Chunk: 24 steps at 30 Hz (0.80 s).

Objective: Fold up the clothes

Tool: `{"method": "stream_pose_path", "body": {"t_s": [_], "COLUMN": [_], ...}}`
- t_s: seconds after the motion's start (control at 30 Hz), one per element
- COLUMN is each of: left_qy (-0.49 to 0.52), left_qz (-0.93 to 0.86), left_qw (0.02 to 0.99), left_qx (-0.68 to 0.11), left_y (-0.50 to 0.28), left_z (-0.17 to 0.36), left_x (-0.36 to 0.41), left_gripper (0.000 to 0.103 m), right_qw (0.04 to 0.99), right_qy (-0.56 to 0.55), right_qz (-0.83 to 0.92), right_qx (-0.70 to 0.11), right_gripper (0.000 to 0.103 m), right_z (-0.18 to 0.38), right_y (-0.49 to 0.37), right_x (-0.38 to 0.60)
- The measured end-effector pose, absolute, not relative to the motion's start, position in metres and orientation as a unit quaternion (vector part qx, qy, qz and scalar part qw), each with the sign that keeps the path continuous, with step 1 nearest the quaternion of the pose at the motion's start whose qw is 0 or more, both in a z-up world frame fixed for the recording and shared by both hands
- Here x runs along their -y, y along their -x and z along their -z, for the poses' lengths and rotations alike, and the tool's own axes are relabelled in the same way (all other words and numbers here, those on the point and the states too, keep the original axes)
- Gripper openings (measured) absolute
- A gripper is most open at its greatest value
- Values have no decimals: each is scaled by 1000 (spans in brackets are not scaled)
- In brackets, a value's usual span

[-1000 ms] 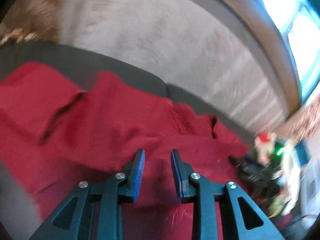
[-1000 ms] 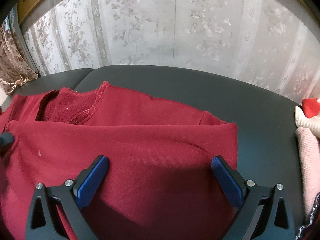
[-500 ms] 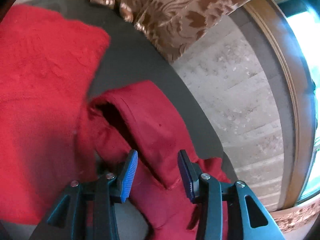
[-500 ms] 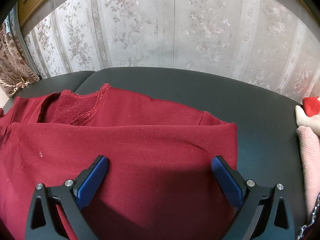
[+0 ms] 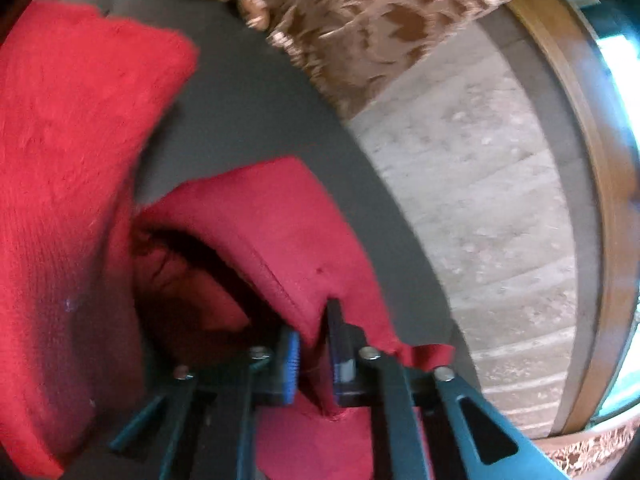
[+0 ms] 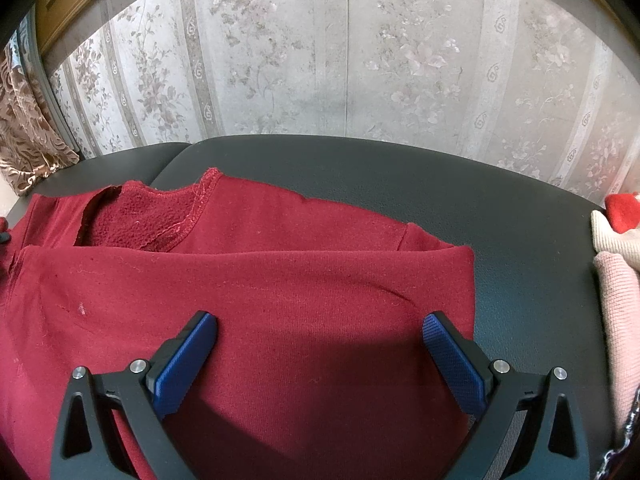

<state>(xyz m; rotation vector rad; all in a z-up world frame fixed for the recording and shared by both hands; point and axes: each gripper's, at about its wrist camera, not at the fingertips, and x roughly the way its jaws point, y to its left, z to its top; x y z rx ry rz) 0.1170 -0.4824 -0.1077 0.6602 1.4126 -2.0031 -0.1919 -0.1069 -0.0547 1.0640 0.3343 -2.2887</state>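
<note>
A dark red sweatshirt (image 6: 280,272) lies partly folded on a dark padded surface (image 6: 400,168), its collar (image 6: 160,216) toward the back left. My right gripper (image 6: 320,332) hovers over the folded body, open wide, with nothing between its fingers. In the left wrist view the sweatshirt's sleeve end (image 5: 272,216) arches up off the surface beside the body (image 5: 60,160). My left gripper (image 5: 314,328) is closing its jaws, and the sleeve's hem is pinched between the blue pads.
A brown patterned curtain (image 5: 380,20) hangs past the surface's far edge, beside a wooden window frame (image 5: 580,160). Floral wallpaper (image 6: 360,60) backs the surface. Pink and cream knitwear (image 6: 616,280) with a red piece (image 6: 622,208) sits at the right edge.
My left gripper swept from over the sweatshirt's body to the sleeve end, rolled, and closed from open around the hem to pinching it. The right gripper has not moved.
</note>
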Motion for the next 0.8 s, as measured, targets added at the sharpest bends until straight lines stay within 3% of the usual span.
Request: {"method": "stream_pose_path", "body": {"t_s": [0.5, 0.67, 0.8], "left_qy": [-78, -89, -165], "left_qz": [813, 825, 830], "left_qw": [86, 33, 20], "left_qx": [-571, -556, -532], "left_y": [-121, -97, -55], "left_z": [-16, -23, 11], "left_x": [434, 384, 338], "left_gripper": [6, 6, 6], "right_qw": [291, 280, 302], "right_qy": [-406, -401, -360], "right_qz": [857, 861, 876], "right_qx": [-127, -139, -112], "right_gripper": [103, 102, 98], "right_z": [53, 48, 15], "right_y": [194, 191, 165], "right_x": [109, 112, 104]}}
